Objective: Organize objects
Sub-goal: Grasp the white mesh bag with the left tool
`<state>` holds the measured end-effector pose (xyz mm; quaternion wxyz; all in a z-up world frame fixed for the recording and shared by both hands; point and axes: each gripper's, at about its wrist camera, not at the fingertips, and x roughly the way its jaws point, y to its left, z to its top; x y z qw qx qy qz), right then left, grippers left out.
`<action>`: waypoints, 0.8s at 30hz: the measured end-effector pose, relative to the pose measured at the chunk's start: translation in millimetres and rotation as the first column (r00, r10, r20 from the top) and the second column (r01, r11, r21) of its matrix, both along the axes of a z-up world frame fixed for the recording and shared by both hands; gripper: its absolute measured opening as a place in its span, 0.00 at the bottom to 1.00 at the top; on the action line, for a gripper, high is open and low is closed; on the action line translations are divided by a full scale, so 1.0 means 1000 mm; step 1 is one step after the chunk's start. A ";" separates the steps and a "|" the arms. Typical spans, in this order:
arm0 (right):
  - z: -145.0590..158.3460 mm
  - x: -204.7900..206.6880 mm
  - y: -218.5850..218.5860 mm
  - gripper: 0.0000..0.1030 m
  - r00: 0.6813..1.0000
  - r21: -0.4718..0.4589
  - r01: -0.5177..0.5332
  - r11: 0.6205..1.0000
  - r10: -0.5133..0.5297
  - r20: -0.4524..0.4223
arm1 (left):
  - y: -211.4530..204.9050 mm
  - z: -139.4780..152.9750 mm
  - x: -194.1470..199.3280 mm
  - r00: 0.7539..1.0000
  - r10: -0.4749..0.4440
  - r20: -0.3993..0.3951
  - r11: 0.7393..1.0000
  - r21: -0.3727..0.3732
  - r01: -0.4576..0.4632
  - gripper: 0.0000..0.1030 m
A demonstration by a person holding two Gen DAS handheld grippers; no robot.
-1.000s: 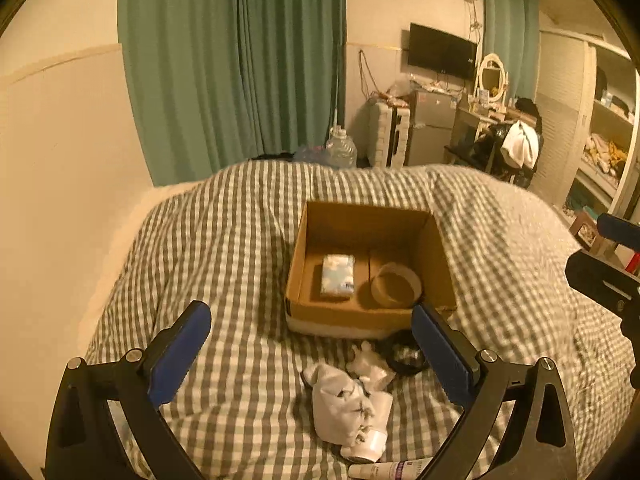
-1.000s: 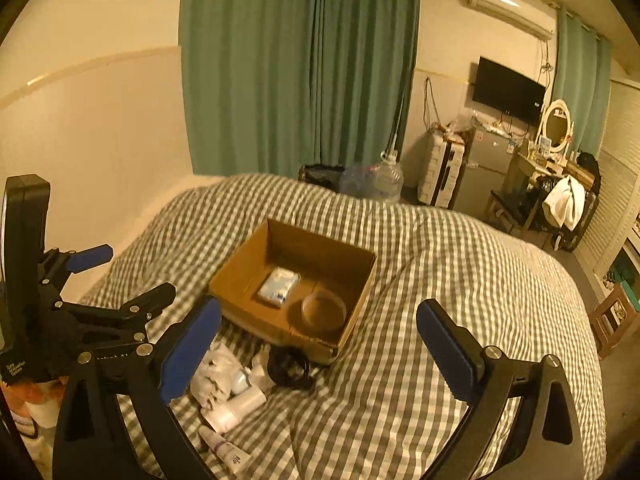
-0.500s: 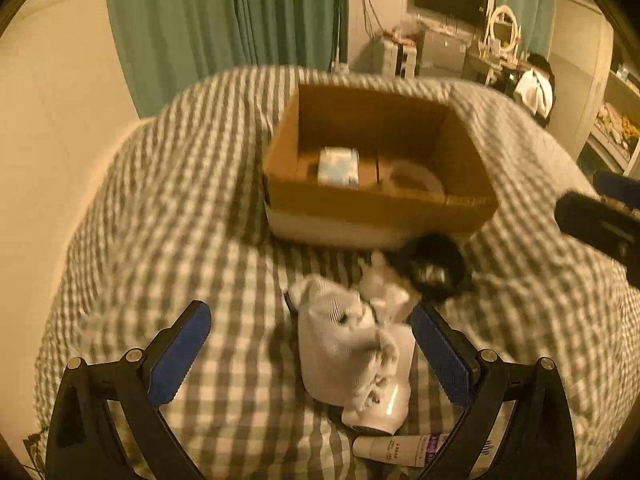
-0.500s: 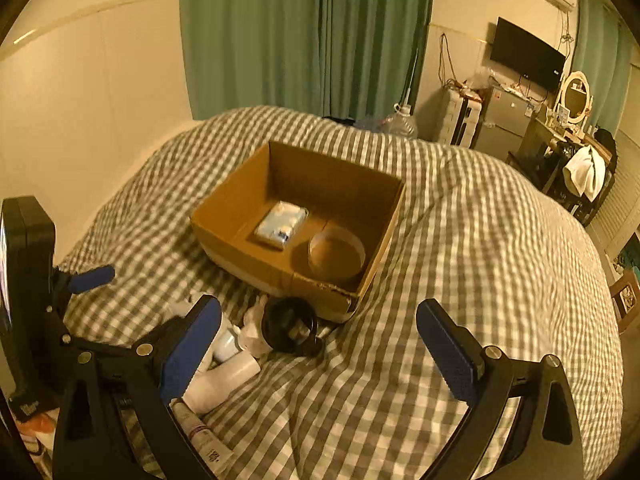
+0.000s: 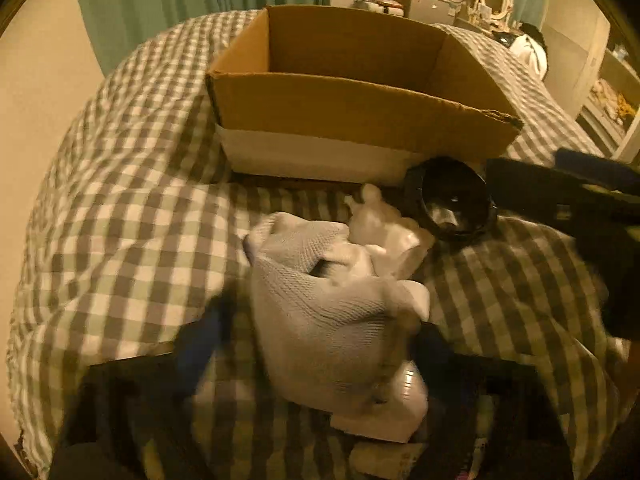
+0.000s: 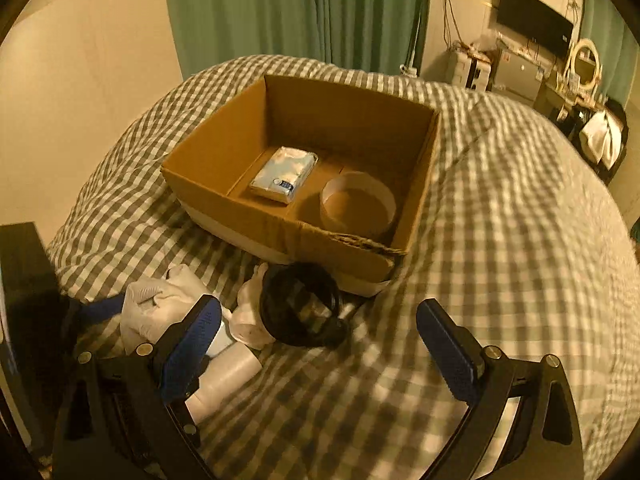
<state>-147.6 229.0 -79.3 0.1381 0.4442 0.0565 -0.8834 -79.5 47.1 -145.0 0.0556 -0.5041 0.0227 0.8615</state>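
The left claw (image 5: 316,344) is closing around the soft, light white sock (image 5: 320,312) on the bed, at six o'clock from the cardboard box (image 5: 360,112); pinch its bunched middle. The right claw (image 6: 320,344) gapes empty.

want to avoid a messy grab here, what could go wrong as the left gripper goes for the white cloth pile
1. The left gripper is closing around the white knit cloth, which lies on a white bottle; it may drag or pinch the bottle too.
2. The crumpled white piece touches the cloth and could get pulled along.
3. The checked bedding is soft and wrinkled, so the fingers might catch it.
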 end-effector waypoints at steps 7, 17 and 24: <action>-0.025 -0.013 -0.007 0.95 0.997 -0.027 0.009 1.000 -0.007 0.073 | -0.011 0.013 0.010 0.999 0.044 -0.029 0.998 0.041 -0.043 0.51; -0.049 -0.031 -0.013 0.93 0.986 -0.030 0.013 0.999 -0.007 0.169 | -0.026 0.043 0.009 0.992 0.062 -0.113 0.998 -0.004 -0.063 0.51; -0.069 -0.039 -0.025 0.79 0.974 -0.007 -0.011 1.000 0.013 0.225 | -0.036 0.039 0.001 0.992 0.081 -0.093 0.997 -0.005 -0.082 0.51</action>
